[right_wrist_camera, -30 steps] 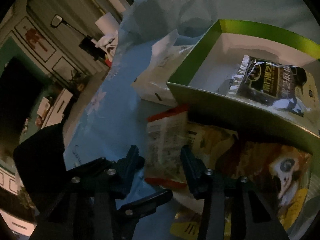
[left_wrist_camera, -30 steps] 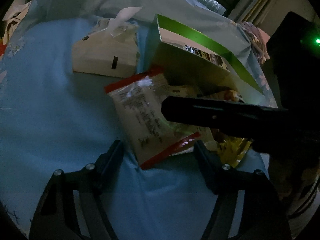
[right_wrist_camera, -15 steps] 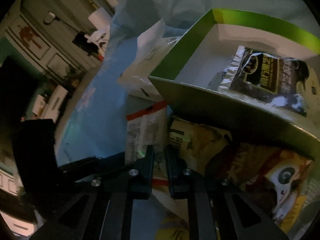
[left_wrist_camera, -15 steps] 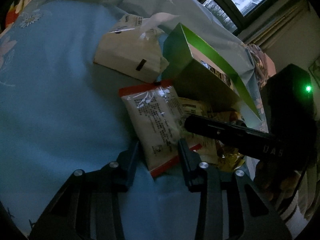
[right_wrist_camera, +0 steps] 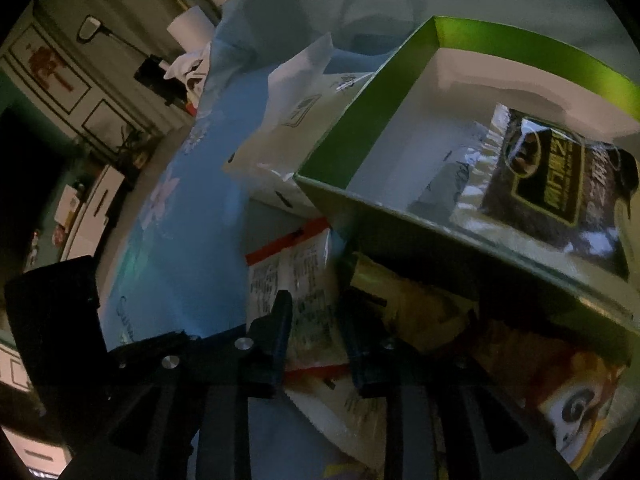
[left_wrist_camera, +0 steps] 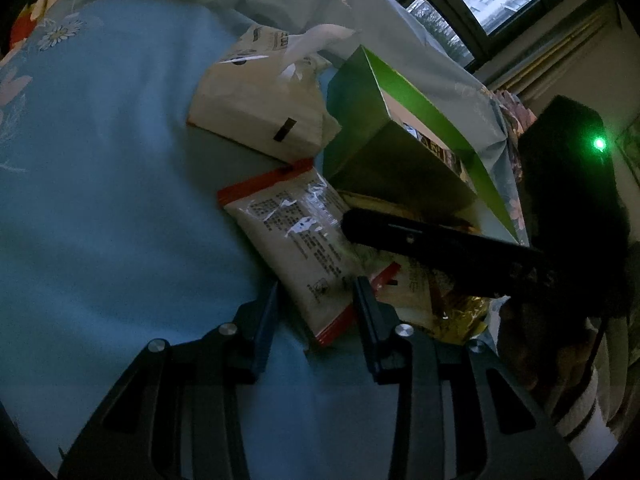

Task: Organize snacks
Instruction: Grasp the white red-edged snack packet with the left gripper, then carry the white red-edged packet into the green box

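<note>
1. Blue bedsheet [left_wrist_camera: 100,200]: soft, smooth cloth.
2. Tissue pack [left_wrist_camera: 256,116]: cream, soft, boxy, beside the green box.
3. White snack packet [left_wrist_camera: 296,240]: flat, glossy rectangle, red-edged; long axis runs from the left gripper [left_wrist_camera: 316,292] toward the tissue pack. The closing left jaws clamp its near end; the right gripper [right_wrist_camera: 316,312] opens, jaws astride it.
4. Green box [left_wrist_camera: 372,152]: stiff, open-topped card.

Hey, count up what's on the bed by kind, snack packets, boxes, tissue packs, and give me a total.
Snack packets: 4, the red-edged white one, a dark one in the box, a tan one, an orange-yellow one
Green boxes: 1
Tissue packs: 1
Total: 6
</note>
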Motion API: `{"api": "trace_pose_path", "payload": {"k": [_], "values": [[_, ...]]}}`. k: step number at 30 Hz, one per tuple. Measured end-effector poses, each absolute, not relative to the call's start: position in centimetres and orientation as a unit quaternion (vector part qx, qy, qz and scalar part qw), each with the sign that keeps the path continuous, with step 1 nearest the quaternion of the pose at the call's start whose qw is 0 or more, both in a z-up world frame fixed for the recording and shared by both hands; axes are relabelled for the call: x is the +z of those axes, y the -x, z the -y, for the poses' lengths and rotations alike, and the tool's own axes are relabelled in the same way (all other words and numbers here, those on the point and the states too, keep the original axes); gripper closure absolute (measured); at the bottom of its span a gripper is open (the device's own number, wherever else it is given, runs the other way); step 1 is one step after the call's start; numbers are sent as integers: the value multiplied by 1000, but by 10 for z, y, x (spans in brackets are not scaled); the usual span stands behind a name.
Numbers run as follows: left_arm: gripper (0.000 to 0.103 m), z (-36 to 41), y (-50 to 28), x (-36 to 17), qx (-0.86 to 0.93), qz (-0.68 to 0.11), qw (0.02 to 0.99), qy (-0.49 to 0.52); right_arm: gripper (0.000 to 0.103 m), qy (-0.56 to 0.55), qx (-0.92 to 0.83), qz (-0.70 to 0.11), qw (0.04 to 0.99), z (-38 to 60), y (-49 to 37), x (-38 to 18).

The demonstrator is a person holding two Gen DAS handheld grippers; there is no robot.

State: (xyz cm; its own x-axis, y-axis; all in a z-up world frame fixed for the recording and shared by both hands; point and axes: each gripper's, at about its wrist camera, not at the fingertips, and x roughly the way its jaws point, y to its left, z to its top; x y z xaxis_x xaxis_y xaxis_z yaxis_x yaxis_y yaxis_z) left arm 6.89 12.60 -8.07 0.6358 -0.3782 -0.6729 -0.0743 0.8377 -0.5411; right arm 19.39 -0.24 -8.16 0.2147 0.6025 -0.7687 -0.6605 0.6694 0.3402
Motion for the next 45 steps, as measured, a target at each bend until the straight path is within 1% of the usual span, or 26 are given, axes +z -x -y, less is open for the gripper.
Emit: {"api": "trace_pose_path", "payload": {"k": [3, 5, 7, 8, 10, 12, 16, 23, 29, 39, 45], "values": [[67, -127, -69, -81, -87, -418, 861, 275, 67, 27, 418, -482, 770, -3, -195, -85], [70, -129, -70, -81, -83, -417, 860, 281, 67, 38, 419, -478, 771, -5, -192, -84], [71, -130, -68, -80, -78, -416, 861, 282, 73, 44, 416, -467, 779, -3, -188, -84], [71, -128, -68, -79, -74, -416, 862, 278, 74, 47, 417, -460, 782, -1, -185, -84], [71, -126, -67, -78, -70, -416, 866, 268, 79, 38, 422, -454, 784, 3, -184, -84], [71, -122, -65, -75, -67, -416, 869, 258, 82, 24, 426, -450, 784, 11, -182, -82], [71, -113, -61, -65, -67, -411, 878, 237, 82, 20, 430, -433, 792, 19, -170, -73], [71, -94, -44, -36, -74, -377, 901, 201, 82, -16, 439, -395, 807, 44, -144, -54], [71, -78, -43, -20, -90, -360, 909, 189, 82, -30, 434, -364, 824, 67, -126, -38], [71, -40, -70, 9, -124, -334, 921, 160, 82, -66, 408, -325, 851, 117, -126, -14], [71, -25, -99, 28, -138, -320, 928, 134, 82, -82, 389, -308, 864, 140, -137, 1]]}}
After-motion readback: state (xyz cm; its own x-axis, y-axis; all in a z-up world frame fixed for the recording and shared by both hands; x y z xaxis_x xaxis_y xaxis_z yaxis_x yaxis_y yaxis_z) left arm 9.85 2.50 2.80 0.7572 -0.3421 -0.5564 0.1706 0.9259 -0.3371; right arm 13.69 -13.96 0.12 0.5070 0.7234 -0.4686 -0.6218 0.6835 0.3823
